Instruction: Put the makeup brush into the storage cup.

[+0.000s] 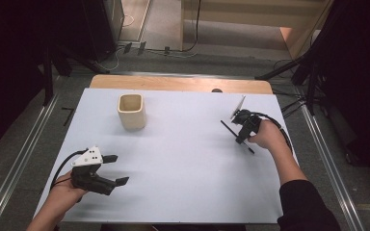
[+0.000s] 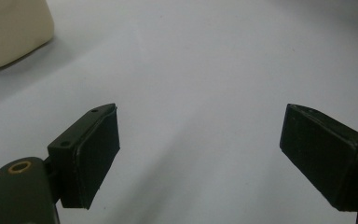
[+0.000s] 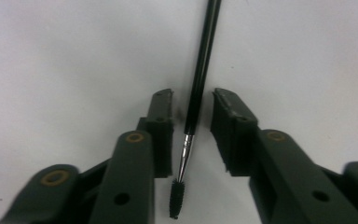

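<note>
A thin black brush (image 3: 204,51) with a silver ferrule and a small dark bristle head lies flat on the white table. My right gripper (image 3: 193,95) points down over it, one jaw on each side of the handle, with a narrow gap left at each pad. In the high view the brush (image 1: 227,126) lies at the right of the table under the right gripper (image 1: 241,139). My left gripper (image 1: 117,169) rests near the front left corner, jaws wide open and empty. Its own view shows the left gripper (image 2: 200,154) over bare table.
A cream square cup (image 1: 132,111) stands upright at the back left of the white table (image 1: 183,159); its side shows as the cream cup (image 2: 9,32) in the left gripper view. Bare wood edges the table's far side (image 1: 173,83).
</note>
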Available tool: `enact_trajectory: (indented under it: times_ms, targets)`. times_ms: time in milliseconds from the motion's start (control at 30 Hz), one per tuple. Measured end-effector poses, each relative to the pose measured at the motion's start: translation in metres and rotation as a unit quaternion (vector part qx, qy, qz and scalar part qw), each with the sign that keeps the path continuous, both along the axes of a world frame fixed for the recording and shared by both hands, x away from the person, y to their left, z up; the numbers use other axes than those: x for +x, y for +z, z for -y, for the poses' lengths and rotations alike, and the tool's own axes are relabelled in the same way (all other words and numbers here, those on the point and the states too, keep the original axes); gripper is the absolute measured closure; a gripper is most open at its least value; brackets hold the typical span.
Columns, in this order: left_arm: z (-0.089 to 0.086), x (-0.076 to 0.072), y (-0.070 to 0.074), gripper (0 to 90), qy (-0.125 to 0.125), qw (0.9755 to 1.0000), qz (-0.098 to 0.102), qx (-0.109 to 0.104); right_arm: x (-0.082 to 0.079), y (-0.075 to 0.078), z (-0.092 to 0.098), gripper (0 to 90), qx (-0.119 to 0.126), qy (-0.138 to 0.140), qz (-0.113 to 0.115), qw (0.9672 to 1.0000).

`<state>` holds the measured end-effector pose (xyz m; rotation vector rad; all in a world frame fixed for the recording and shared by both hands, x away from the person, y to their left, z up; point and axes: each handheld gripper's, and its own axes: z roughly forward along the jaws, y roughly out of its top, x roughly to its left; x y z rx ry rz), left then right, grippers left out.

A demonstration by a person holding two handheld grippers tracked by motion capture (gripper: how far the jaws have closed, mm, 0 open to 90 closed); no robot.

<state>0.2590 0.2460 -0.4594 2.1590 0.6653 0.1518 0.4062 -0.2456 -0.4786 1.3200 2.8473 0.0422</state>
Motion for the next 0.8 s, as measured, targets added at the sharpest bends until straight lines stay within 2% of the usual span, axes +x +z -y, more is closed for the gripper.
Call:
enact_trajectory:
  times_ms: [133,200,567,667,800]
  targets:
    - [-0.0001,-0.0002,0.0,12.0,0.001,1.0,-0.001,-0.001,0.0027,0.0001,-0.001,83.8,-0.002,0.003,-0.008,1.0]
    - [0.0,0.0001,-0.0004,12.0,0.0,1.0,0.0,-0.002,0.003,0.0,-0.0025,85.9,-0.003,0.005,-0.012,0.9999]
    - [-0.0003,0.0004,-0.0008,12.0,0.0,1.0,-0.003,0.001,0.004,-0.0002,0.0006,87.1,0.005,0.021,-0.012,0.9997]
    - [-0.0004,0.0003,-0.0007,12.0,0.001,1.0,-0.003,0.0,0.0036,0.0014,0.0012,87.1,0.008,0.015,-0.009,0.9998]
    - [-0.0005,0.0003,-0.0008,12.0,0.001,1.0,-0.003,0.0,0.0024,0.0067,0.0044,87.1,0.033,0.001,-0.003,0.9995]
